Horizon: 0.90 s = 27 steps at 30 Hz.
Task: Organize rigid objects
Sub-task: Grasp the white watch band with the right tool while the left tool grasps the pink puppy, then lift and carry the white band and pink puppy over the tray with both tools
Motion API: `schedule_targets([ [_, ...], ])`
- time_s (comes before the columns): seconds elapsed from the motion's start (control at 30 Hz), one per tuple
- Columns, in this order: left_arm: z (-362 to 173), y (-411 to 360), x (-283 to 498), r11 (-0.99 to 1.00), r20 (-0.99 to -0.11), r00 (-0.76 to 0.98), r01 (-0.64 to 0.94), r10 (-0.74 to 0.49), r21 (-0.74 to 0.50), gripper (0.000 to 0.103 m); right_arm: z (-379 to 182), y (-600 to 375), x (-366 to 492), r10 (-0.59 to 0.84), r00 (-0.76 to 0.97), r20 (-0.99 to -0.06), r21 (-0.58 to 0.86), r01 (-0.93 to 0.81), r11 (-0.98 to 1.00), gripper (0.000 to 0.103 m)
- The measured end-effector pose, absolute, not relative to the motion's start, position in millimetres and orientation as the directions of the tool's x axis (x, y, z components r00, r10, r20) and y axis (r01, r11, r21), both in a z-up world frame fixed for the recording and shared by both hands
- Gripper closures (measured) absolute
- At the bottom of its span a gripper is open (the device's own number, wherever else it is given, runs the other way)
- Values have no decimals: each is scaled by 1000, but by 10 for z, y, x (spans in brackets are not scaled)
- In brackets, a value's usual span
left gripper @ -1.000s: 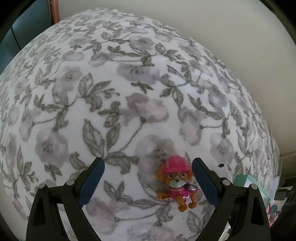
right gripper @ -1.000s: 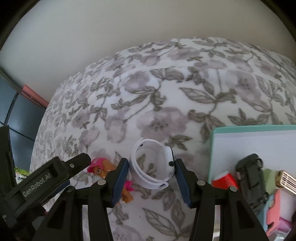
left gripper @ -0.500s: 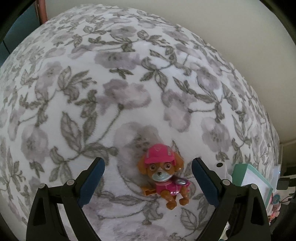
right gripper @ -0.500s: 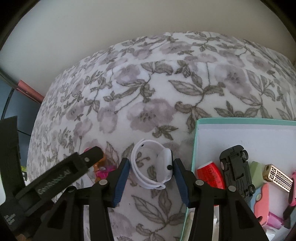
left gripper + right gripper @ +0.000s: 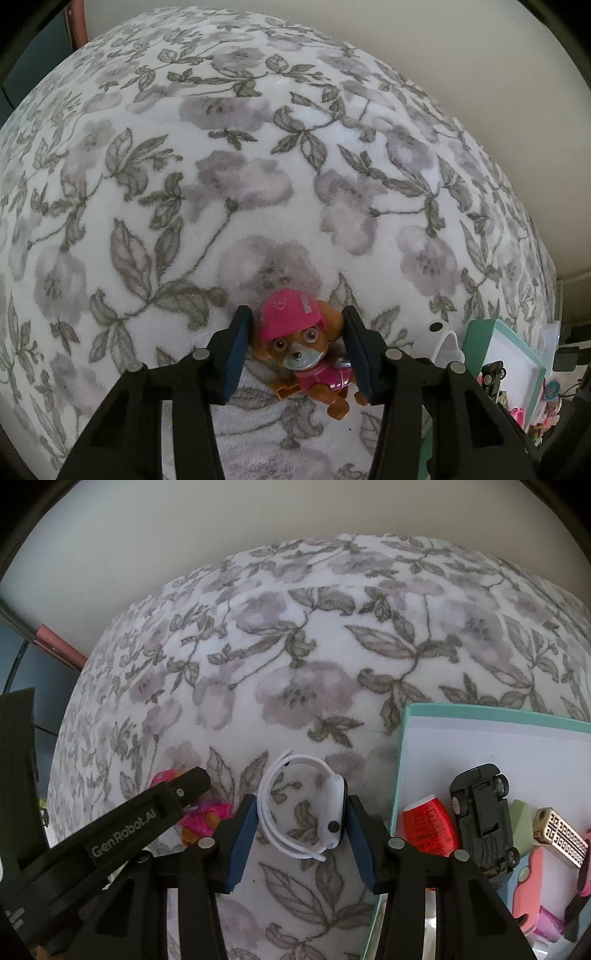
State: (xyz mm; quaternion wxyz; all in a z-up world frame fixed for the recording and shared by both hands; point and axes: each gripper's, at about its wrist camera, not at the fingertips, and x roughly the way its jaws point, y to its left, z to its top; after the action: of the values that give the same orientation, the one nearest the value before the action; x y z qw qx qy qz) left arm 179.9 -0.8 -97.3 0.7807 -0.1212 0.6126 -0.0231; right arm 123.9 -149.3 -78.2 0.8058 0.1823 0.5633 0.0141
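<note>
A pink-and-orange toy puppy [image 5: 301,350] lies on the floral blanket [image 5: 236,177]. My left gripper [image 5: 295,354] has closed around it, with both pads against its sides. My right gripper [image 5: 299,830] is shut on a white smartwatch [image 5: 306,808], its pads against the strap and the watch body. The puppy also shows in the right wrist view [image 5: 207,814], partly hidden behind the left gripper's finger [image 5: 147,812]. The watch shows in the left wrist view [image 5: 441,341] at the right.
A teal-rimmed white box [image 5: 402,738] stands at the right, holding a black toy car [image 5: 484,812], a red cylinder [image 5: 428,823], a gold patterned block [image 5: 561,836] and pink pieces. A cream wall runs behind the blanket.
My left gripper moved forward and closed its jaws on the puppy. My right gripper stays shut on the watch, and the box has come closer in its view.
</note>
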Motion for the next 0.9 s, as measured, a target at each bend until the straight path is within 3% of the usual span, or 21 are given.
schedule_targets([
  [0.37, -963, 113, 1707, 970, -955, 255, -147, -154, -196, 52, -837, -1390, 1280, 183, 368, -912, 256, 159, 954, 51],
  [0.9, -1008, 127, 1746, 982, -963, 253, -142, -89, -128, 51, -920, -1127, 1337, 19, 389, -921, 52, 73, 996, 44],
])
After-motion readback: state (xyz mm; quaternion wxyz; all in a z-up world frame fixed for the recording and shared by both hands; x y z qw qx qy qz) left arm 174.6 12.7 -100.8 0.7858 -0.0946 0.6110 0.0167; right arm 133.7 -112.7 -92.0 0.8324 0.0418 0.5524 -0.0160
